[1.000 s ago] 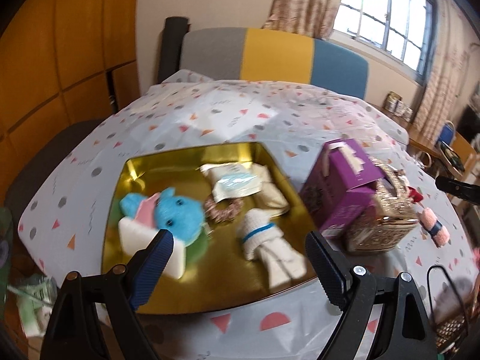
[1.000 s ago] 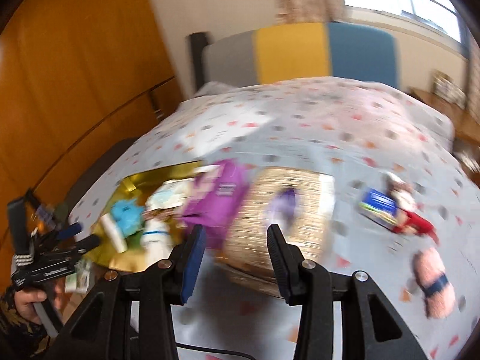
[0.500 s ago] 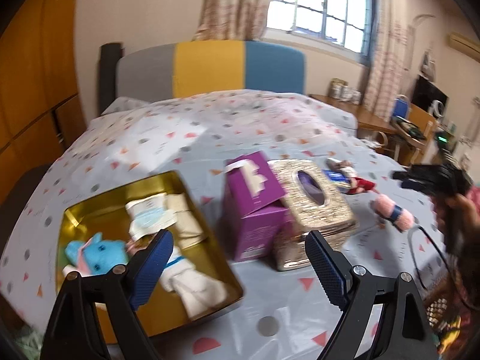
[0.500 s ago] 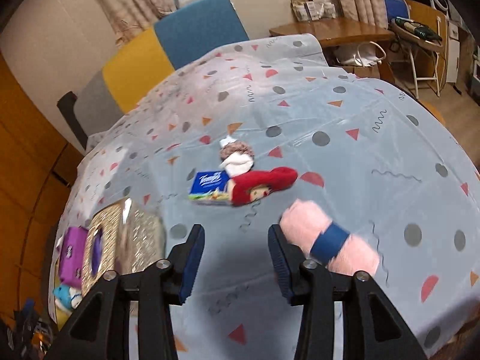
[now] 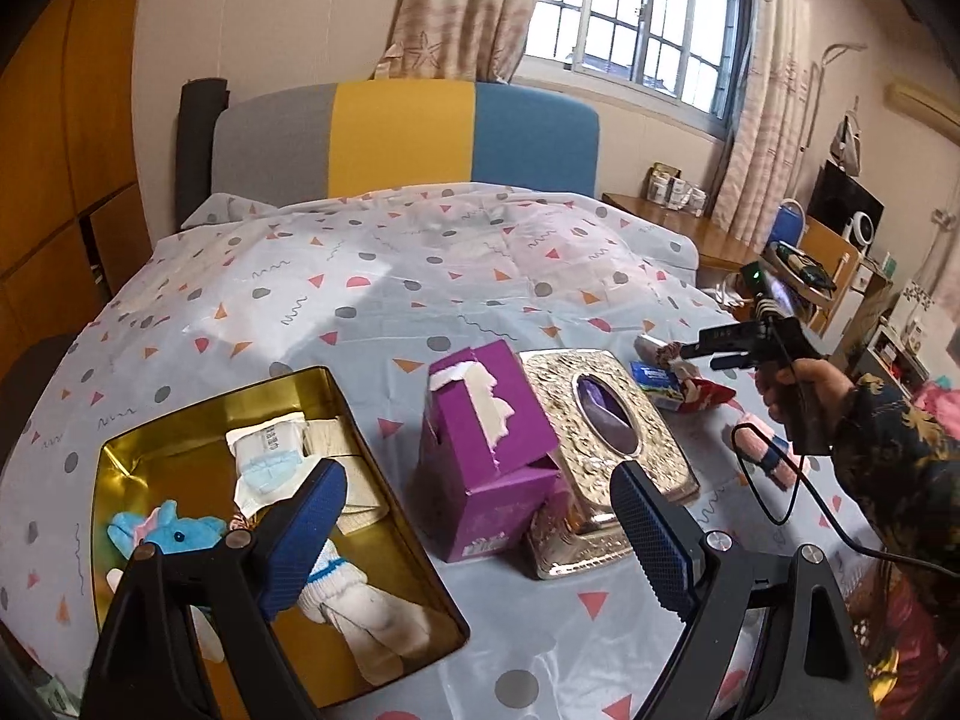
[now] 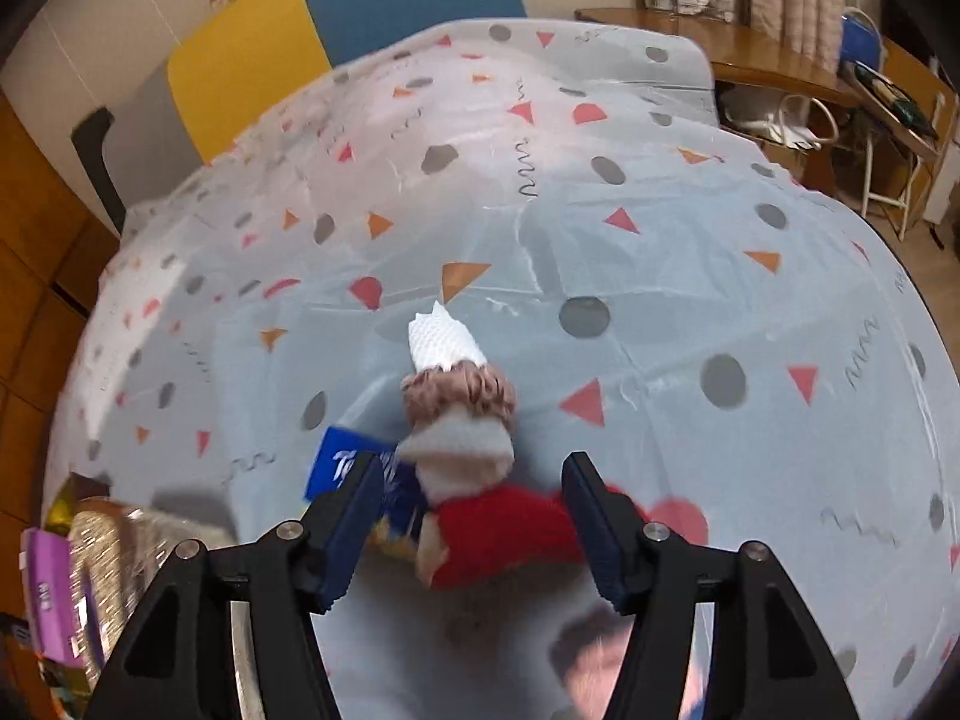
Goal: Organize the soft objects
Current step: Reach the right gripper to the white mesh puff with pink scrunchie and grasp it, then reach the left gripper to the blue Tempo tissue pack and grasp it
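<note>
From the left wrist view, the left gripper hangs over the near edge of the bed with its 2 blue-padded fingers spread wide and nothing between them. Below its left finger sits a gold tin holding a blue plush toy, a packaged face mask and a pair of white socks. Just right of the tin stands a torn purple tissue box, touching an ornate gold tissue holder. Further right, the person's right hand holds the right gripper low over a red doll and a small blue tissue pack; a pink rolled towel with a blue band lies near, partly behind a cable.

From the right wrist view, the right gripper is spread moderately, its fingers either side of the red doll but not closed on it; I cannot tell whether the pads touch it. The doll lies on the patterned bedsheet, brown-haired head pointing away, a white cap on top. The blue tissue pack lies just beside it on the left, partly behind the left finger
</note>
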The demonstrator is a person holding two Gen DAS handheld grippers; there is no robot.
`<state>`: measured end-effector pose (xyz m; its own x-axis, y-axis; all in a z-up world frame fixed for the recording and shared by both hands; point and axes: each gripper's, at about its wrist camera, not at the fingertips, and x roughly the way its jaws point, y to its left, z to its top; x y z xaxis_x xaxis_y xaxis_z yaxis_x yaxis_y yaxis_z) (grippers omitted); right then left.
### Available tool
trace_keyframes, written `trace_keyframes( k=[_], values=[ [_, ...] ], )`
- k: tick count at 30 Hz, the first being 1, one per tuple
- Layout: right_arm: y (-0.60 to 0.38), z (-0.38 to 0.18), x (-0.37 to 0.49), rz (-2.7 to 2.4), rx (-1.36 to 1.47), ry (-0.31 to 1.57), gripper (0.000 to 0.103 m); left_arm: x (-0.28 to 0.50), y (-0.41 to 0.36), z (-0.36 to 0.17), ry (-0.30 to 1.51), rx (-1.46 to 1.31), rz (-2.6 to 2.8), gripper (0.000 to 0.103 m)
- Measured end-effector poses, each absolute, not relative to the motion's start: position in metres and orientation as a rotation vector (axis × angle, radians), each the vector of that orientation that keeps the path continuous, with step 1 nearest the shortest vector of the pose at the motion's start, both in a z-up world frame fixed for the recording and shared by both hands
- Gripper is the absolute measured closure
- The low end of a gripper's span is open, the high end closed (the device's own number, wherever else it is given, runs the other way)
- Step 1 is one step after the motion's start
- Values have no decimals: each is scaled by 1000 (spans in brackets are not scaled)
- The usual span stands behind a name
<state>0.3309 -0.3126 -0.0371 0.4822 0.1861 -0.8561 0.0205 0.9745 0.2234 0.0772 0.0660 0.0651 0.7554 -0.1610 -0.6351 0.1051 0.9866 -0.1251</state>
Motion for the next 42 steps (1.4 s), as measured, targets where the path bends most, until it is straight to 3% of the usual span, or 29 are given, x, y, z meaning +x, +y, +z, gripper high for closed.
trace_keyframes(
  k=[3, 6, 9, 19, 28, 35, 42],
  values=[
    [-311, -54, 350, 82, 216, 1107, 42, 82, 68, 62, 712, -91, -139, 13],
    [-308, -67, 363, 73, 217, 1140, 72, 85, 68, 61, 721, -89, -135, 13],
    [-300, -66, 360, 90, 177, 1126, 81, 86, 67, 66, 709, -86, -135, 13],
    [-311, -12, 297, 142, 174, 975, 82, 98, 20, 101, 661, -5, -246, 13],
    [-343, -8, 235, 51, 177, 924, 82, 147, -83, 119, 689, 155, -397, 13],
    [-379, -15, 224, 9, 320, 867, 82, 210, -173, 72, 809, 514, -441, 21],
    [-390, -8, 219, 38, 393, 823, 82, 260, -212, 8, 991, 647, -453, 21]
  ],
)
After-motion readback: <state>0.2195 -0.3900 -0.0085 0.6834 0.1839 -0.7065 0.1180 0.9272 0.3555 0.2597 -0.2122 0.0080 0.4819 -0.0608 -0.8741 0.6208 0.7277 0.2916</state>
